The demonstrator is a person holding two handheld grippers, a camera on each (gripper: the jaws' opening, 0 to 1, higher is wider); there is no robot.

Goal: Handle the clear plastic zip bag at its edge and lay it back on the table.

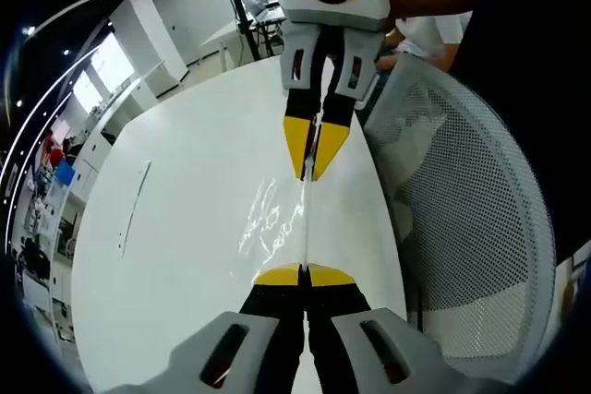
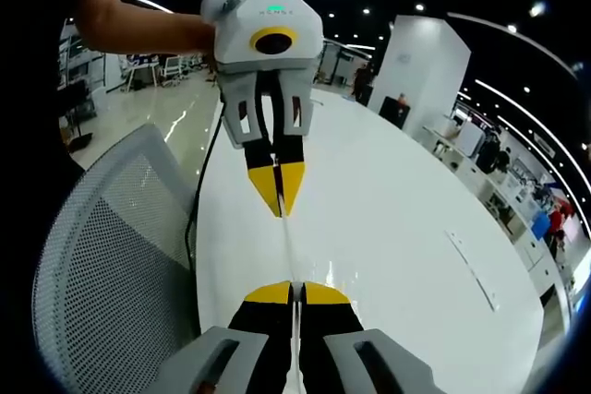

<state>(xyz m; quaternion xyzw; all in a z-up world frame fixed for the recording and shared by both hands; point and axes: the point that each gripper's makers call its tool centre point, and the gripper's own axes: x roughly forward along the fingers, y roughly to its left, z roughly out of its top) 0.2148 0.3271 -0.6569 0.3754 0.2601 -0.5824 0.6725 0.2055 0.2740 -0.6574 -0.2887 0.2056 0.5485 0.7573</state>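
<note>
The clear plastic zip bag [image 1: 306, 219] is held taut and edge-on above the white table [image 1: 185, 228], so it shows as little more than a thin pale line with faint glints on its left side. Its near edge and far edge are both pinched. In the right gripper view the bag [image 2: 290, 251] again appears as a thin stretched line.

Bright, even light falls from ceiling strips and spots overhead. Glare streaks the glossy white table [image 1: 203, 228] ahead of the yellow fingertips [image 1: 282, 276]. Both views stay sharp centrally; fisheye distortion bends everything toward the edges.
</note>
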